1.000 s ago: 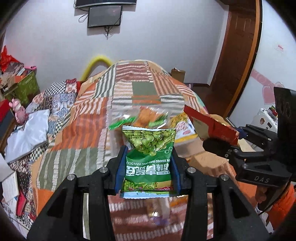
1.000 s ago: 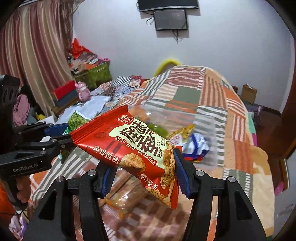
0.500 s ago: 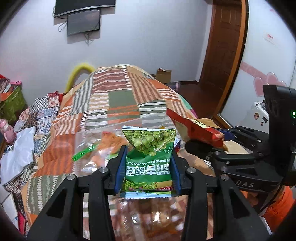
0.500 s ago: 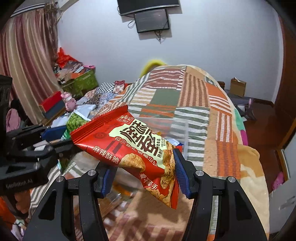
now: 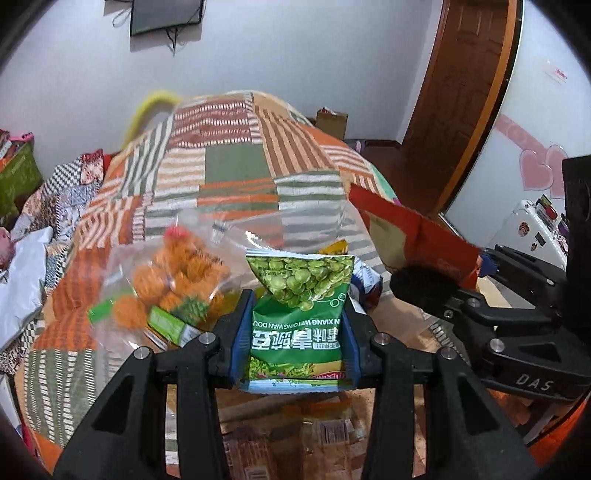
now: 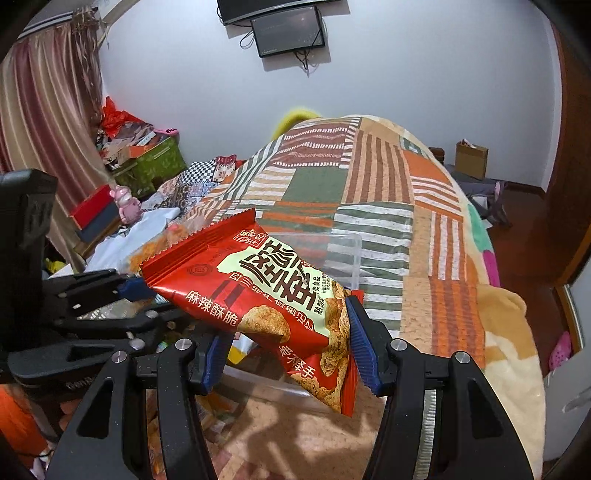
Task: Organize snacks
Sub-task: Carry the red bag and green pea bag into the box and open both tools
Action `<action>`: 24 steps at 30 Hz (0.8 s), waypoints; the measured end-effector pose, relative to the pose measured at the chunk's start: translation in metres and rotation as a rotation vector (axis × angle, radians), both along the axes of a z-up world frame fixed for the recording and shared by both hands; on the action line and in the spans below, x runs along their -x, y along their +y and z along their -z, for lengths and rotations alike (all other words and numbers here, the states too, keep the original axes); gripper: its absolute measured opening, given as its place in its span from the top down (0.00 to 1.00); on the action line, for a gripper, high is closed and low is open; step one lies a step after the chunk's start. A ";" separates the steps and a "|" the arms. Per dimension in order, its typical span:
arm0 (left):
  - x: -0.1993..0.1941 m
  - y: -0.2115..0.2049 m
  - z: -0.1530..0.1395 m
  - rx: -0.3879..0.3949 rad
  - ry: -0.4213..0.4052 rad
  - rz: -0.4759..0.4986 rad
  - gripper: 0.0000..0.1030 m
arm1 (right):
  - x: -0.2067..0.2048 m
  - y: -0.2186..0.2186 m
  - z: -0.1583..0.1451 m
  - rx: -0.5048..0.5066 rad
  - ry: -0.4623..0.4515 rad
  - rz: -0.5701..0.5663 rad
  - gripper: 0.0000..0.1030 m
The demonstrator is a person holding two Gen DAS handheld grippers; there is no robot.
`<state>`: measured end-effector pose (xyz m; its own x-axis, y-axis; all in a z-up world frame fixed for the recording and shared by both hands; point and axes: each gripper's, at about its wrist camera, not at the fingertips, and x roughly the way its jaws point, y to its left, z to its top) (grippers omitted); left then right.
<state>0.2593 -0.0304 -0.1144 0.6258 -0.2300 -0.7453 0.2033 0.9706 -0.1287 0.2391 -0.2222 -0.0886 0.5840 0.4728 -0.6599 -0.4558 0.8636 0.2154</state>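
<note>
My left gripper [image 5: 295, 332] is shut on a green pea snack packet [image 5: 301, 314], held upright above the bed. My right gripper [image 6: 288, 332] is shut on a red crisp snack packet [image 6: 258, 291]; that packet also shows at the right of the left wrist view [image 5: 410, 236]. A clear plastic box [image 6: 343, 254] lies on the patchwork bedspread [image 5: 236, 173] beyond both packets. A clear bag of orange snacks [image 5: 173, 273] lies left of the green packet. More wrapped snacks [image 5: 317, 435] lie below the left gripper.
A wooden door [image 5: 458, 96] stands at the right. Boxes and clutter [image 6: 144, 155] line the left wall by a curtain [image 6: 48, 110]. A small cardboard box [image 6: 471, 158] sits on the floor past the bed. A screen [image 6: 288, 31] hangs on the far wall.
Both grippers have moved forward over the bed with their packets still held. The clear box and the bag of orange snacks now look closer. The right gripper sits nearer the left one.
</note>
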 end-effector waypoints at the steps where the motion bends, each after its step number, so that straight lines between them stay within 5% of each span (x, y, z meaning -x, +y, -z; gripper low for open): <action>1: 0.000 -0.001 0.002 -0.006 0.001 0.004 0.59 | -0.001 0.001 0.002 -0.001 0.004 -0.004 0.47; 18: 0.001 0.013 0.012 0.041 0.045 -0.026 0.55 | -0.008 0.008 0.021 0.003 0.095 -0.030 0.46; 24: 0.001 0.011 0.010 0.051 0.047 -0.030 0.48 | 0.002 0.005 0.009 0.030 0.041 -0.022 0.38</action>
